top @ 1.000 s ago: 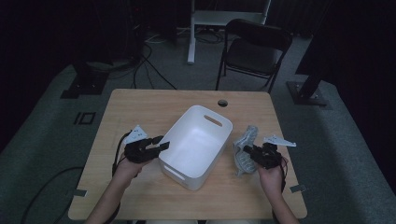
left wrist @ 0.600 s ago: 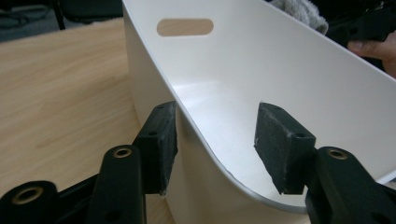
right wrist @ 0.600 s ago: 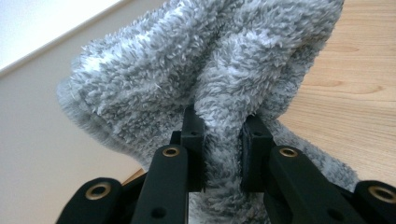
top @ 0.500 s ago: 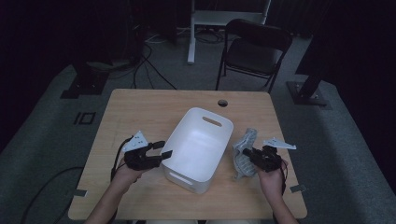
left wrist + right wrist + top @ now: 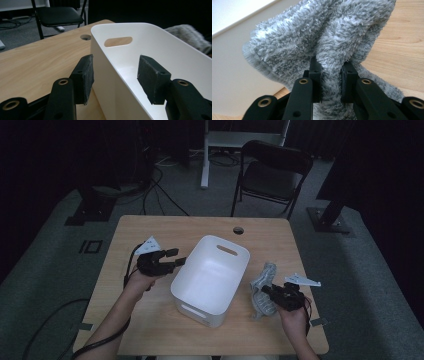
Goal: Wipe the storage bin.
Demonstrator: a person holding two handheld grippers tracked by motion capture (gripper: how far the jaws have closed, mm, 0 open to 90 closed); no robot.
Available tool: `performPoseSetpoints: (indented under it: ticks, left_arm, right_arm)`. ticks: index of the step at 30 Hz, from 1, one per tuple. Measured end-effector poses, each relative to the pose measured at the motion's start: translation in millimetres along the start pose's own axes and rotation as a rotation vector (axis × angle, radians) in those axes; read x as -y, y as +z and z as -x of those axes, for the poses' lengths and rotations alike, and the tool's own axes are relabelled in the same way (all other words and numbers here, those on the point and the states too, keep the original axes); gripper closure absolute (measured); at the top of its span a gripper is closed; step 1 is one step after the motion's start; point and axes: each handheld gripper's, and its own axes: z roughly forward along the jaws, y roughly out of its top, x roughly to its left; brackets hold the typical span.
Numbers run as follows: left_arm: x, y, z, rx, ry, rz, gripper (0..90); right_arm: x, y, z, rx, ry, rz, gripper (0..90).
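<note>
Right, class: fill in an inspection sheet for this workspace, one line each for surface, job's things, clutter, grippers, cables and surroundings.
Surface: wooden table with a round hole.
Job's things: white bin, empty; grey fluffy cloth beside it.
Clutter: nothing seen.
Grippers: left gripper open astride the bin's wall, jaws just opened; right gripper shut on the cloth.
Cables: one trails from the left gripper; more on the floor.
Surroundings: black chair, dark room.

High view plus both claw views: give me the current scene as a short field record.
table: wooden table, round hole near its far edge
bin: white bin, tilted, nothing visible inside
towel: grey fluffy towel, right of the bin
left claw: left claw, straddling the bin's rim, jaws just opened, pads clear of the wall
right claw: right claw, shut on the towel
chair: black folding chair beyond the table
</note>
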Motion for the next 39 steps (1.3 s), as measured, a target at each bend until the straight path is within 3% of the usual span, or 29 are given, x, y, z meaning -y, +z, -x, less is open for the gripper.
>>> performPoseSetpoints:
  ticks: [7, 12, 20, 23, 33, 39]
  left_arm:
    - [-18.8, 26.1, -12.5, 0.025, 0.024, 0.003, 46.7]
    - [-33.0, 44.5, -16.5, 0.036, 0.067, 0.009, 46.6]
    - [-49.7, 71.2, -25.3, 0.020, 0.120, -0.009, 46.7]
    - [-52.5, 80.8, -29.0, 0.010, 0.125, -0.034, 47.0]
    - [-55.6, 111.4, -34.9, 0.044, 0.154, -0.094, 49.4]
    - [-55.1, 121.4, -41.2, 0.075, 0.121, -0.092, 55.7]
  right_arm:
    - [4.8, -5.3, 1.7, -0.003, 0.006, 0.002, 75.7]
    - [8.8, -4.2, 4.6, -0.007, 0.022, -0.001, 75.7]
    - [9.7, -4.2, 4.7, -0.015, 0.025, 0.003, 75.7]
    - [10.1, -3.6, 5.1, -0.015, 0.024, -0.001, 75.6]
    - [11.6, -2.5, 8.5, -0.014, 0.030, -0.008, 75.5]
    - [12.3, -3.4, 11.4, -0.012, 0.041, -0.008, 75.4]
